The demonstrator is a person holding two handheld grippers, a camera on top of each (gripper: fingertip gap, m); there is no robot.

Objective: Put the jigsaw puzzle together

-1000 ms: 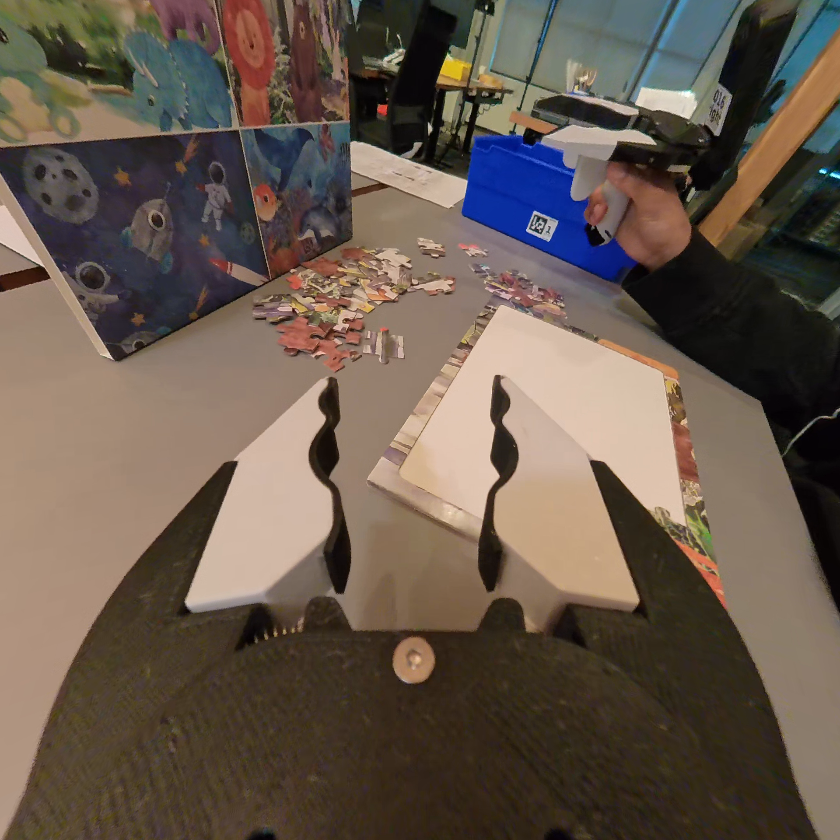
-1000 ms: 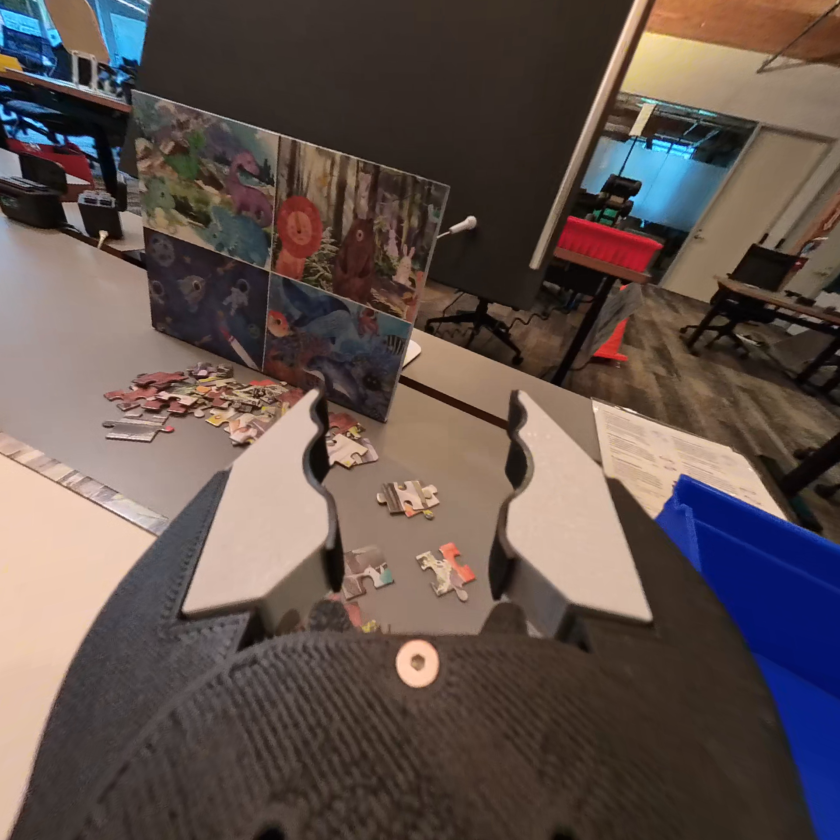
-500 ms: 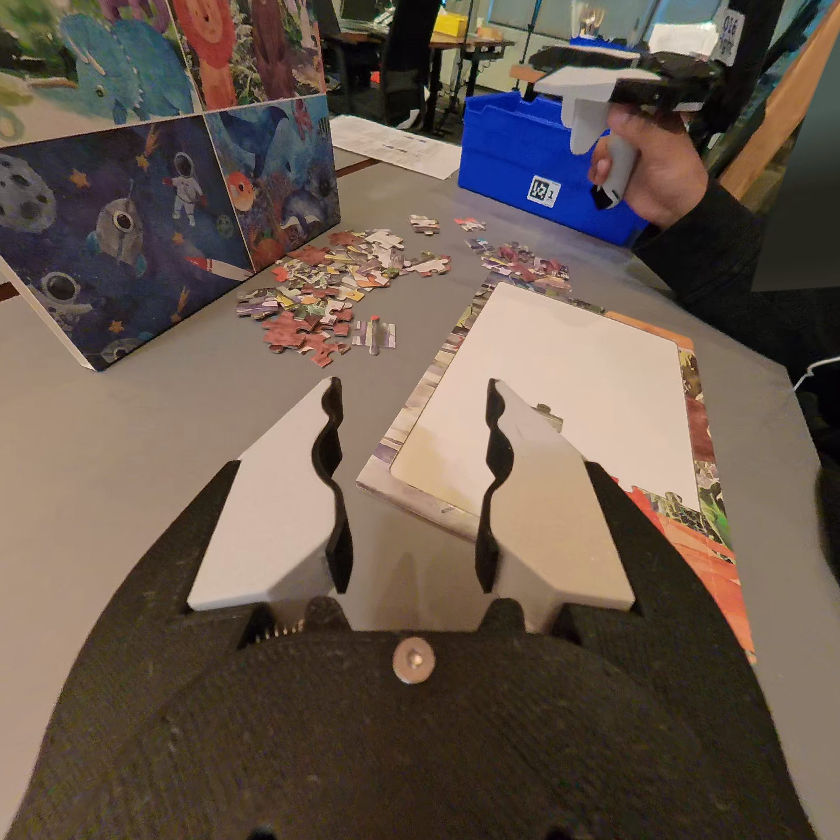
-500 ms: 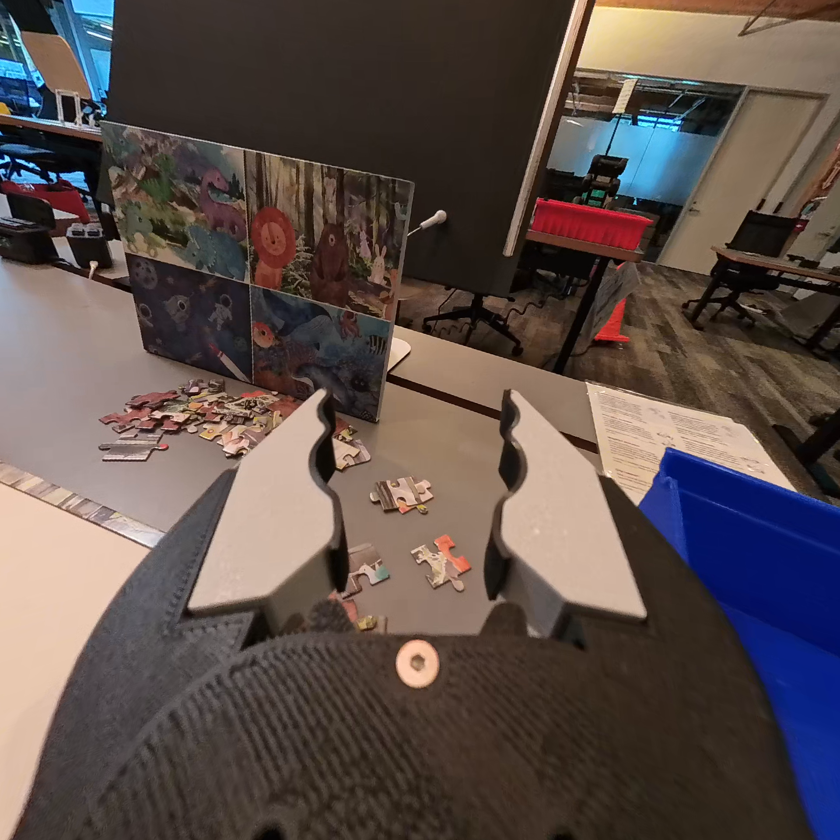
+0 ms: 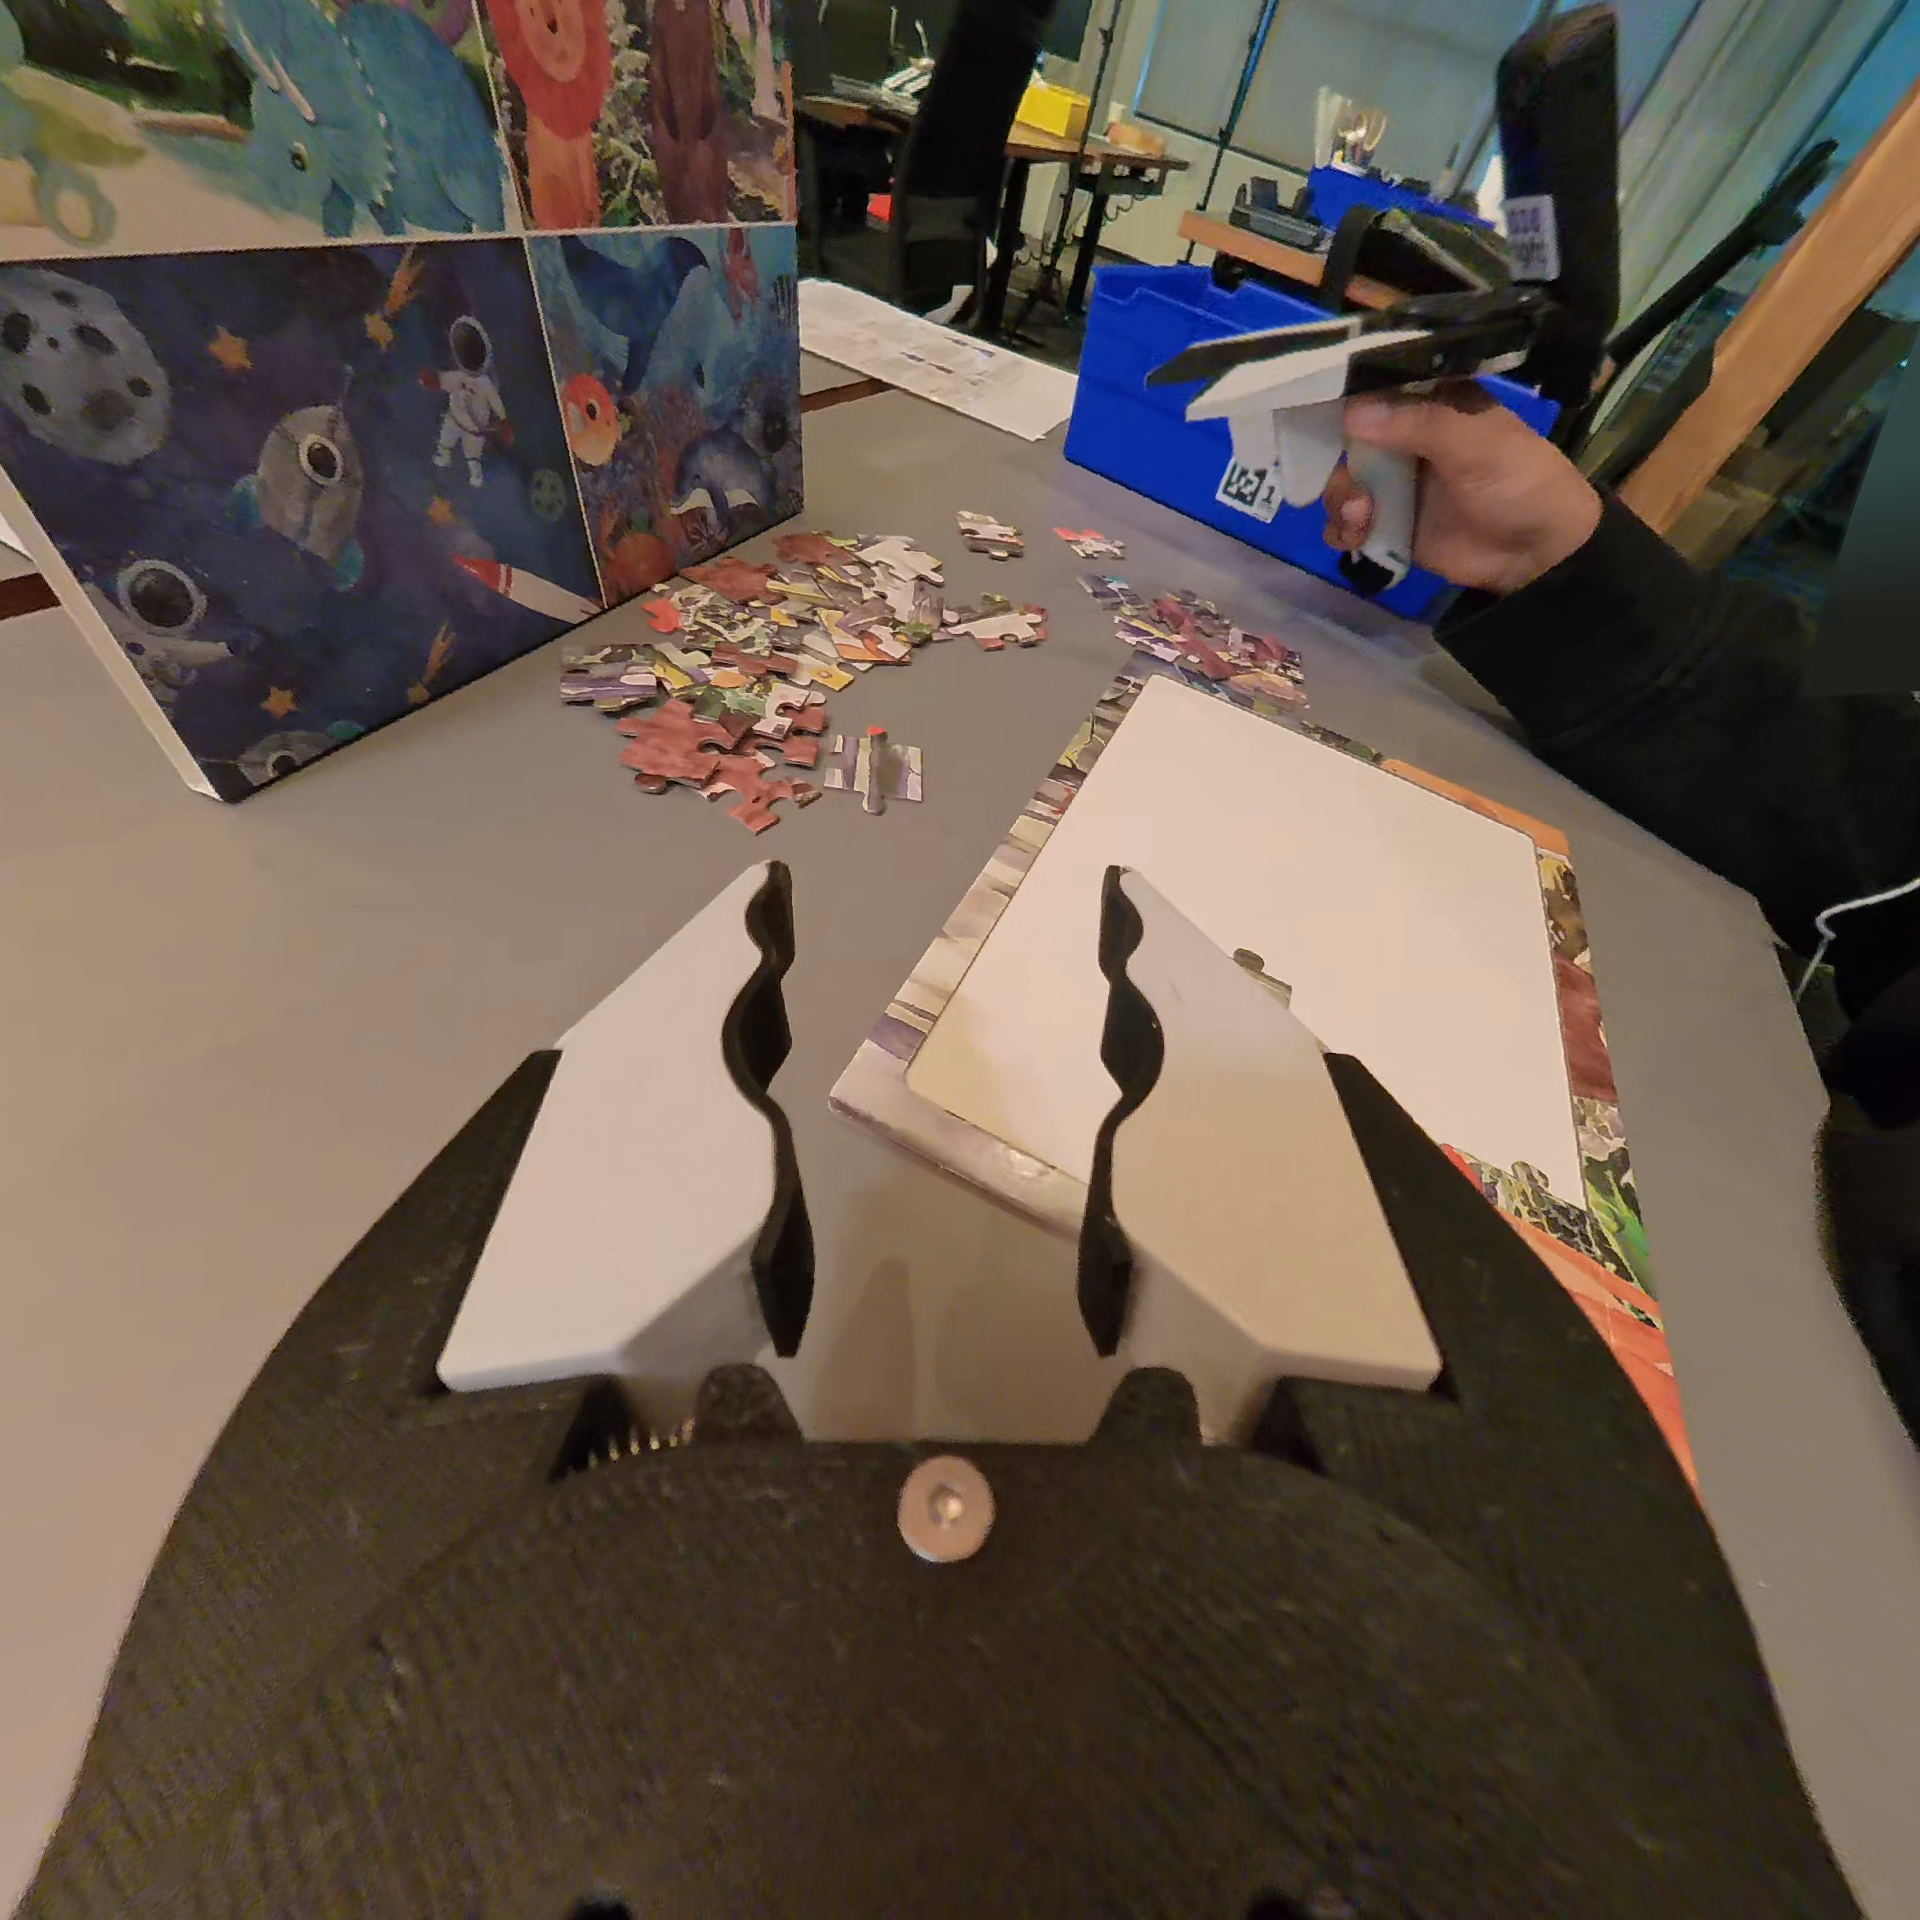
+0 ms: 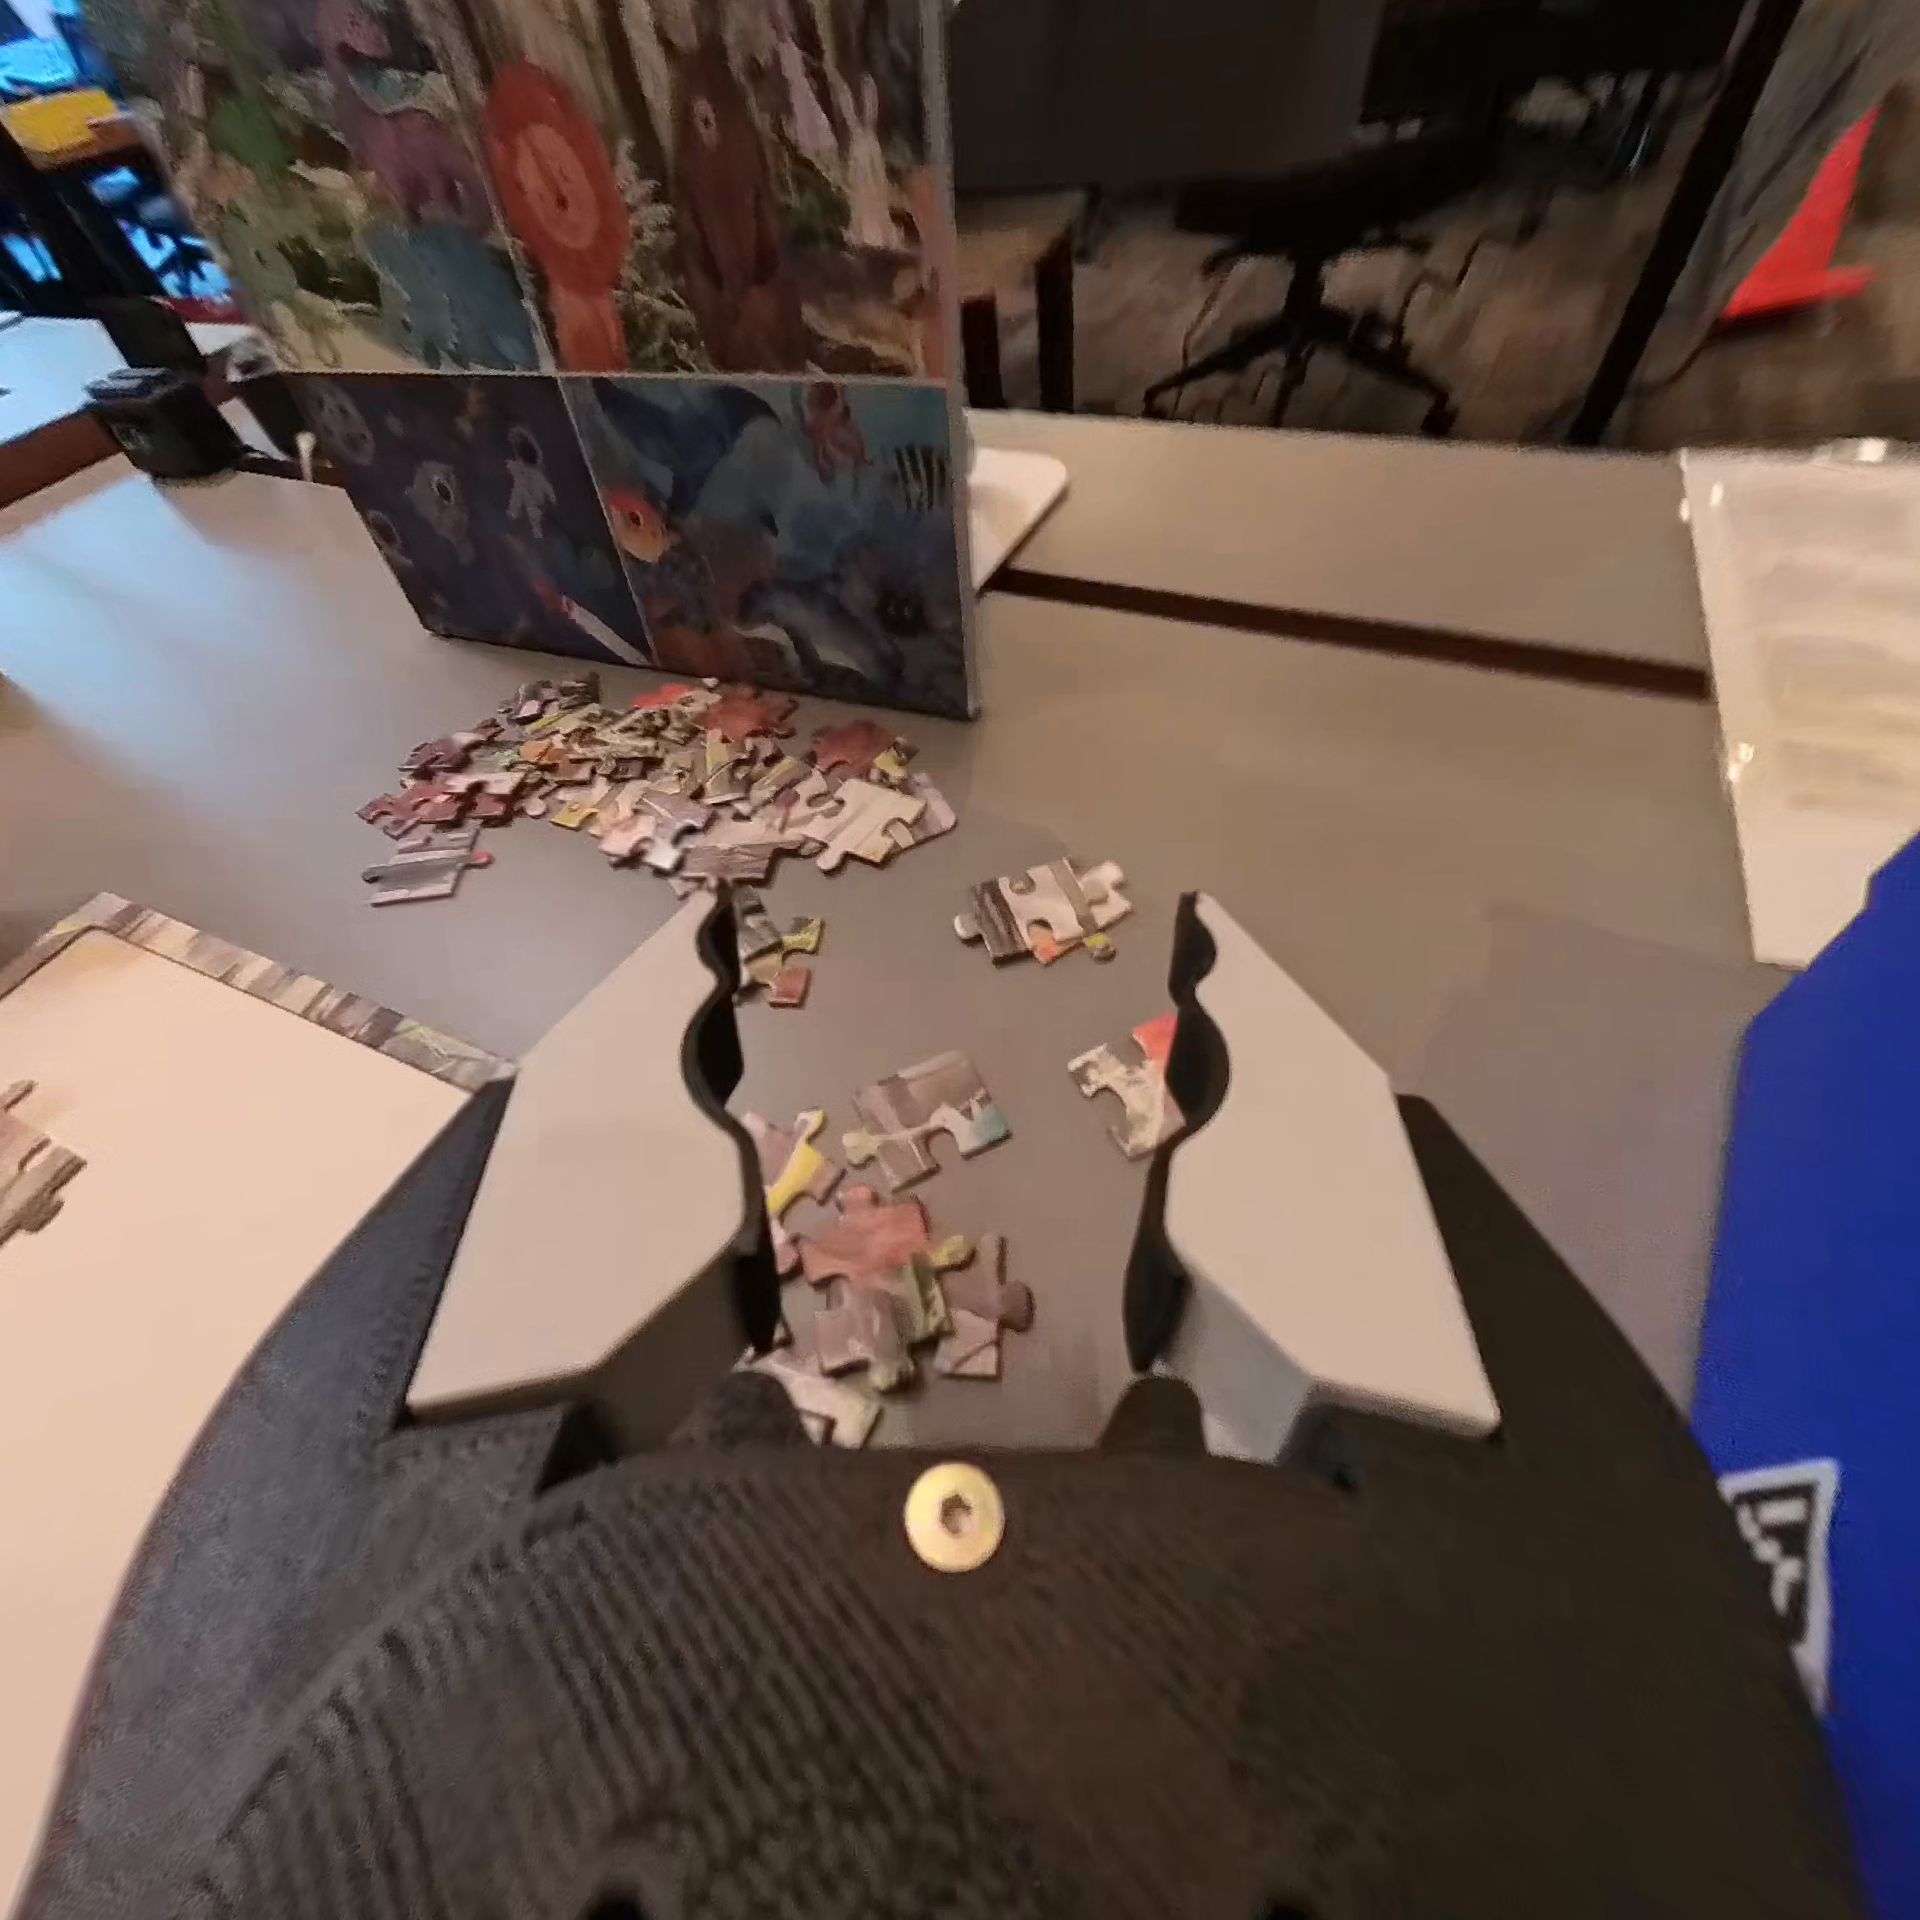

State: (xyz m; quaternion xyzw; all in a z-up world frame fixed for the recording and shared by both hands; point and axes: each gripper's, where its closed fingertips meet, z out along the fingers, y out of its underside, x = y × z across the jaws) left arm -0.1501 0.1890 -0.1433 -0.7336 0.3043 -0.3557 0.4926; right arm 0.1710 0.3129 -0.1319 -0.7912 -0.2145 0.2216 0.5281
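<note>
Right gripper (image 6: 951, 1039), jaws apart and empty, hovers over loose multicoloured cardboard jigsaw pieces (image 6: 894, 1226) beside the white puzzle tray (image 6: 208, 1122); next, descend and pinch one piece.

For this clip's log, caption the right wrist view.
Open right gripper above loose puzzle pieces on the grey table.

Grey fingers (image 5: 644, 1132), black textured mounts

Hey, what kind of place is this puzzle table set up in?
Probably an open-plan office or lab workspace: other desks stand behind the grey table, a rolling office chair sits on the floor, and a blue storage bin is on the table.
</note>
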